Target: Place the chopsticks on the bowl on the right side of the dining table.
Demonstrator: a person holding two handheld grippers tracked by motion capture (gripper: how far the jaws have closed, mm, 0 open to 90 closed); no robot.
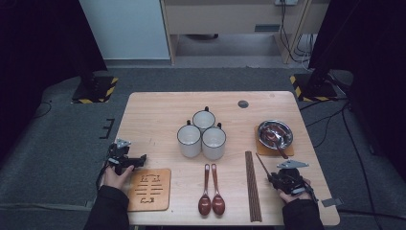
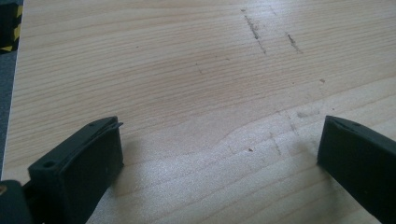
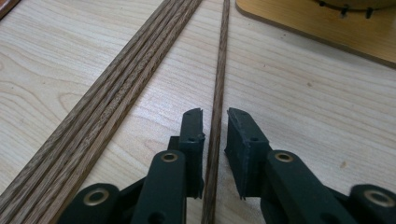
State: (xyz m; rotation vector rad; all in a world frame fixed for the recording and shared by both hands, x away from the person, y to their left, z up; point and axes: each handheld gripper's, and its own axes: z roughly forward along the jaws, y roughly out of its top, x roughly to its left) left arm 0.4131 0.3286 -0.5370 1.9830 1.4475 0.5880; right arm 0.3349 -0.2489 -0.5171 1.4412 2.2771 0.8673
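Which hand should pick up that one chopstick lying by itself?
The right. Its tool already has the single chopstick between its jaws, with small gaps either side, so it likely only needs to squeeze. The left tool stands wide open over bare table across from it, far from the chopsticks.

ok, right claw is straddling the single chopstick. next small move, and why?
Probably close the right claw on the single chopstick before any lift. The stick lies flat on the table between the jaws, with a thin gap showing at each pad, so nothing grips it yet. It lies apart from the chopstick bundle, so closing should catch only this one.
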